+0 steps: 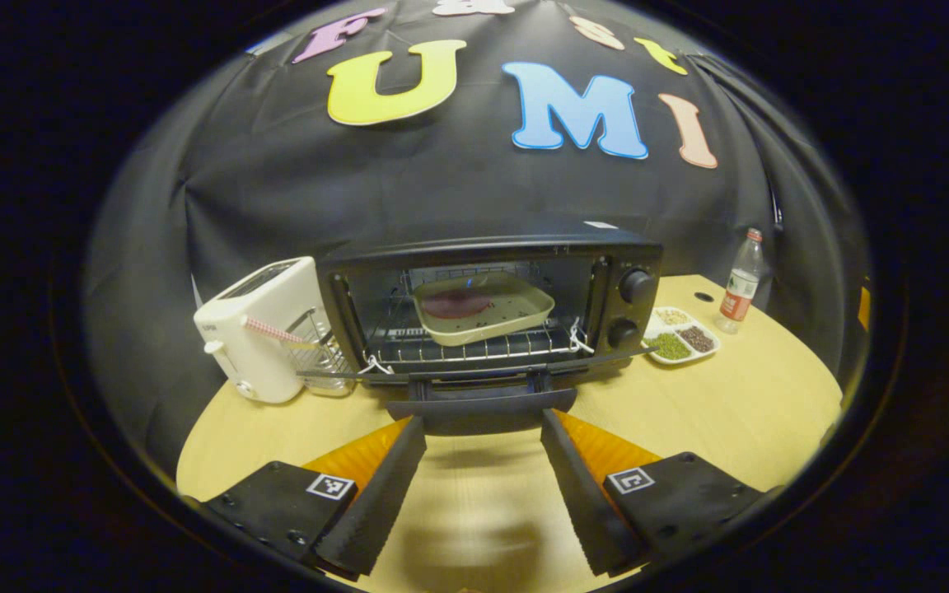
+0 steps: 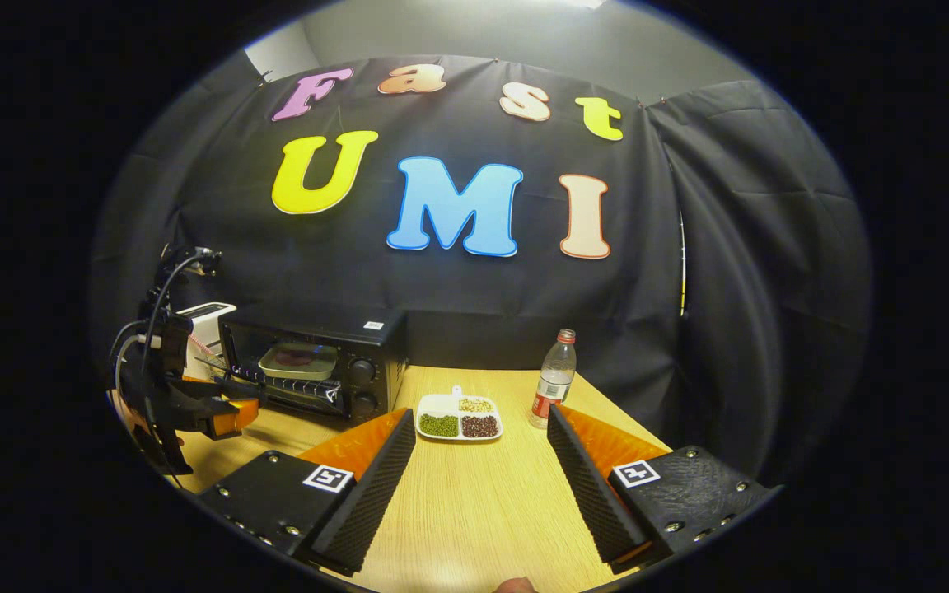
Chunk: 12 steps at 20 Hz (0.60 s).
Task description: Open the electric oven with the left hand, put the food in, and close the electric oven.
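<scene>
While the left claw (image 1: 483, 461) gapes before the open electric oven (image 1: 491, 305), food tray (image 1: 483, 309) on its rack, toaster (image 1: 264, 329) beside, right claw (image 2: 481, 461) open over worktop (image 2: 474, 511), facing bean dish (image 2: 459, 417), bottle (image 2: 554, 379).

Wooden table (image 1: 730, 412) bearing oven (image 1: 491, 309), toaster (image 1: 264, 338), dish (image 1: 680, 333), bottle (image 1: 741, 284).

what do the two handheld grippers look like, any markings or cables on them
Each gripper, left gripper and right gripper, has two wedge-shaped fingers with ribbed, toothed inner faces, mounted on blocky bases with visible screws. Each base carries a small square black-and-white tag. In the right gripper view, black cables loop above the left gripper's body.
</scene>
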Available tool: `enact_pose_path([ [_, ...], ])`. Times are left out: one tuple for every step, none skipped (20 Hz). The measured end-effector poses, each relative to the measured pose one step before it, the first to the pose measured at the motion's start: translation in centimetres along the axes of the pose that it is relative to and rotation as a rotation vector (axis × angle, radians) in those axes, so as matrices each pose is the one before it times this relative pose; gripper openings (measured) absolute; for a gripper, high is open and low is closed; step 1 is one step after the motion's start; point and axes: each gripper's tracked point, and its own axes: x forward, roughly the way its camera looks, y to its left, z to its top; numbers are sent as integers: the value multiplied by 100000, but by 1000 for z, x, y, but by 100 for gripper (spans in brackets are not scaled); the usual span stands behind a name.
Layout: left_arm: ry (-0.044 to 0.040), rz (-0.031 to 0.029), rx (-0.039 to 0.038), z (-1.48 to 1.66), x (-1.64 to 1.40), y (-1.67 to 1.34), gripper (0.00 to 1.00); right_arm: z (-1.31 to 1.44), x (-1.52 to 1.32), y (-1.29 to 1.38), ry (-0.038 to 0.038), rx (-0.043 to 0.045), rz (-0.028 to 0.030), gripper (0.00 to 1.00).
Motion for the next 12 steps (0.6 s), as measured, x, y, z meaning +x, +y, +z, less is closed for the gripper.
enact_pose_path([
  [-1306, 145, 355, 578, 93, 60, 96, -6, 82, 20, 13, -243, -67, 99],
  [-1558, 108, 904, 617, 86, -18, 92, 37, 189, 69, 111, -174, -118, 99],
  [-1693, 9, 1004, 597, 264, 44, 94, 67, 135, 153, 219, -116, 107, 99],
  [-2144, -180, 1265, 660, 128, -5, 96, -99, -187, -42, 254, -44, 48, 99],
  [-1208, -762, 362, 537, 296, -71, 100, -35, 25, 45, 204, -24, 216, 99],
  [-101, -585, -329, 116, 269, -42, 98, -30, 121, 44, 296, -179, 251, 99],
  [-430, -137, -661, 405, 514, 103, 96, 8, 105, 75, 319, -373, 184, 99],
  [-889, -51, -780, 417, 314, 39, 96, 61, 8, 45, 137, -383, 90, 99],
  [-1306, -265, -675, 577, 200, 20, 100, 11, 22, 13, 158, -69, 105, 99],
  [-2031, -390, -616, 745, 129, -164, 96, 122, -13, 8, -61, 423, 183, 99],
  [-2254, -549, -309, 900, 65, -163, 96, 44, 4, 11, 32, 593, 338, 99],
  [-2561, -514, -124, 842, -266, -158, 96, 122, -23, 25, -90, 675, 470, 99],
])
